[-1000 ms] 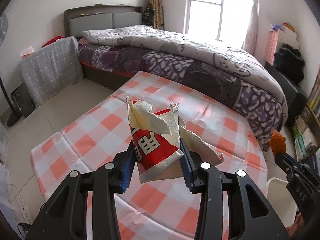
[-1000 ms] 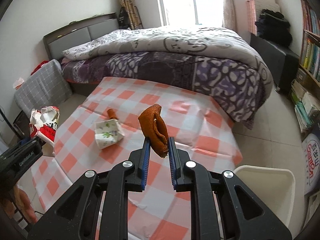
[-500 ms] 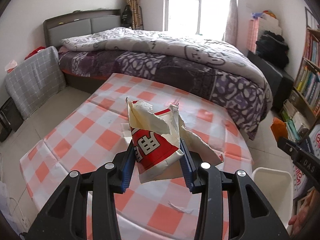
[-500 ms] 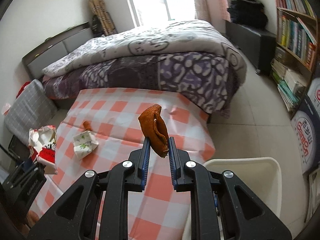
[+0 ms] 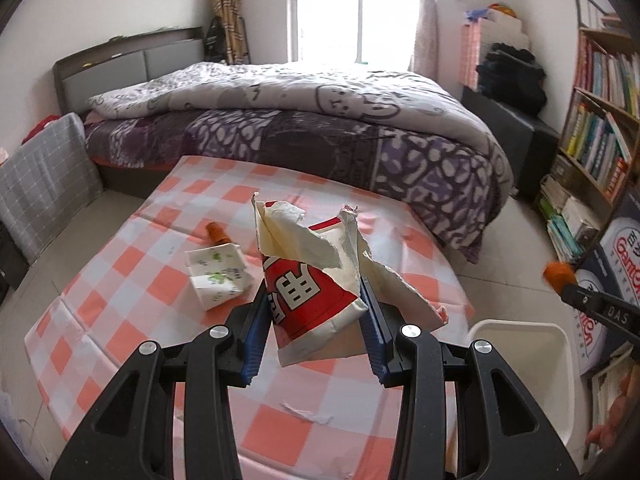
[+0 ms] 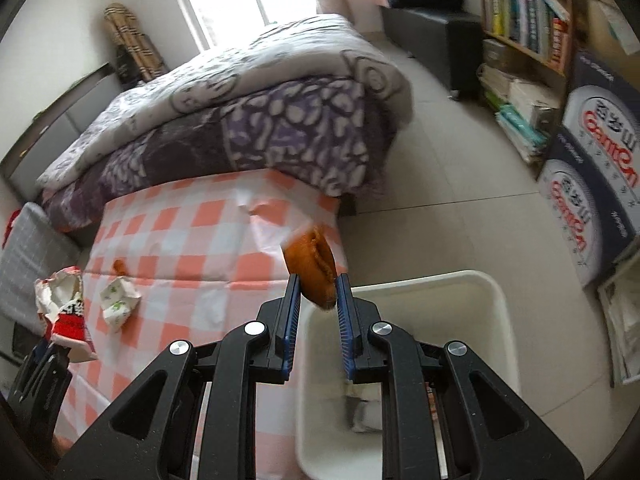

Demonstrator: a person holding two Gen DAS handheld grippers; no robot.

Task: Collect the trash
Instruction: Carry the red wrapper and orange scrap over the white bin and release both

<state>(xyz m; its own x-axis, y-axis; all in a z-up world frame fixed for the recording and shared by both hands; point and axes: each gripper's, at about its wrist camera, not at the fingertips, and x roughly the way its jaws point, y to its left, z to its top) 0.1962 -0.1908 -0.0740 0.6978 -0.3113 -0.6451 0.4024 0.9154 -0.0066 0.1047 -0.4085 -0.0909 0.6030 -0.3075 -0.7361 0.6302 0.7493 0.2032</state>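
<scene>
My left gripper [image 5: 312,312] is shut on a torn red and white paper bag [image 5: 308,284] and holds it above the checkered table [image 5: 132,280]. My right gripper [image 6: 318,300] holds an orange peel [image 6: 312,268] between its jaws, which stand wider than before, over the near edge of a white bin [image 6: 492,304]. The bin also shows at the right in the left wrist view [image 5: 552,344]. A crumpled white wrapper with green print [image 5: 218,276] and a small orange scrap [image 5: 216,232] lie on the table.
A bed with a purple and grey quilt [image 5: 320,120] stands behind the table. A bookshelf [image 5: 600,120] and blue boxes [image 6: 588,200] line the right wall. Some trash [image 6: 362,412] lies in the bin. A small white scrap [image 5: 306,414] lies near the table's front edge.
My right gripper has swung right from the table to above the bin, and its jaws have spread. My left gripper has turned right with the bag; the wrapper is now in its view.
</scene>
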